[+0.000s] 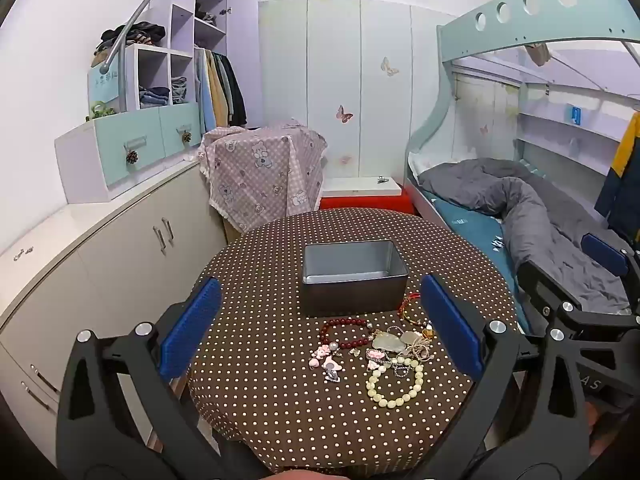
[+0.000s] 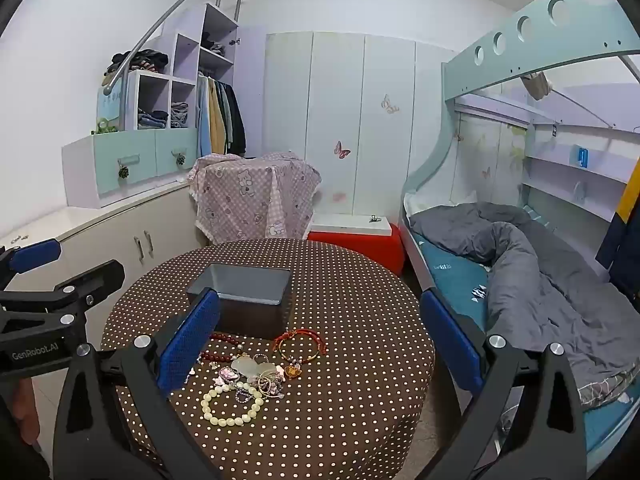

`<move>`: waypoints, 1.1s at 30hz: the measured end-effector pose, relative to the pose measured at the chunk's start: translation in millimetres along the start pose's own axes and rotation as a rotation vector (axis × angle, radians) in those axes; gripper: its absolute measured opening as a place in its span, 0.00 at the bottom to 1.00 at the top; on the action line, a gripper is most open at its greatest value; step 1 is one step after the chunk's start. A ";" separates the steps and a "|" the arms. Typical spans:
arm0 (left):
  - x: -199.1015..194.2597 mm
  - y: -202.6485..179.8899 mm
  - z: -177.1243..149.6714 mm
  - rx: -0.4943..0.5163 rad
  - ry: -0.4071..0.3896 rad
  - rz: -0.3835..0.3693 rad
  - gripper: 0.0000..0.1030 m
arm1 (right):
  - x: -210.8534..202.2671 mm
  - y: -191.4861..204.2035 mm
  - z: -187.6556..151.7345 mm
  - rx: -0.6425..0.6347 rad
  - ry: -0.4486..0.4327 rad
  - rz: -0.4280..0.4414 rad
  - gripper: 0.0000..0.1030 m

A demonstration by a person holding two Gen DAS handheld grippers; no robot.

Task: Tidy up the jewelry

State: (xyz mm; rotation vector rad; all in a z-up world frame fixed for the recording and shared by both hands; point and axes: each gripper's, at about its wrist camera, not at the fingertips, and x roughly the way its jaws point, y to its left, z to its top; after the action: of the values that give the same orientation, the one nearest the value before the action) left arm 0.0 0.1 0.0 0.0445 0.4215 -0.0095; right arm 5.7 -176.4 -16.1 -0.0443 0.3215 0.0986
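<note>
A pile of jewelry (image 1: 380, 350) lies on a round table with a brown polka-dot cloth (image 1: 280, 400). It holds a cream bead bracelet (image 1: 395, 384), a dark red bead bracelet (image 1: 344, 332), a red cord bracelet (image 1: 410, 306) and pink charms (image 1: 326, 362). An empty grey metal box (image 1: 352, 278) stands just behind the pile. My left gripper (image 1: 320, 320) is open, above the table, with the pile between its fingers. My right gripper (image 2: 320, 332) is open over the pile (image 2: 256, 372) and the box (image 2: 244, 300). Each gripper shows at the other view's edge.
A white cabinet (image 1: 100, 248) runs along the left. A cloth-covered stand (image 1: 264, 176) and a red stool (image 1: 364, 202) are behind the table. A bunk bed with a grey duvet (image 1: 540, 216) is on the right.
</note>
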 end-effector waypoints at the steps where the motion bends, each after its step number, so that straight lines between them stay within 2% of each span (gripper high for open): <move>1: 0.2 -0.1 0.0 0.002 0.003 0.000 0.94 | -0.2 -0.3 -0.1 0.000 -0.001 0.000 0.93; 14: 0.5 -7.3 1.3 0.005 -0.005 0.005 0.94 | -0.4 -2.7 -0.5 0.006 0.001 0.003 0.93; 33: -7.7 1.2 3.6 0.009 -0.012 0.009 0.94 | -0.4 -4.4 -2.2 0.007 0.002 0.005 0.93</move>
State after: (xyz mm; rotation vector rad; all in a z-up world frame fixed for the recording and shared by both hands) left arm -5.6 1.2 6.5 0.0555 0.4092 -0.0030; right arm 5.1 -181.0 -17.9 -0.0370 0.3239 0.1023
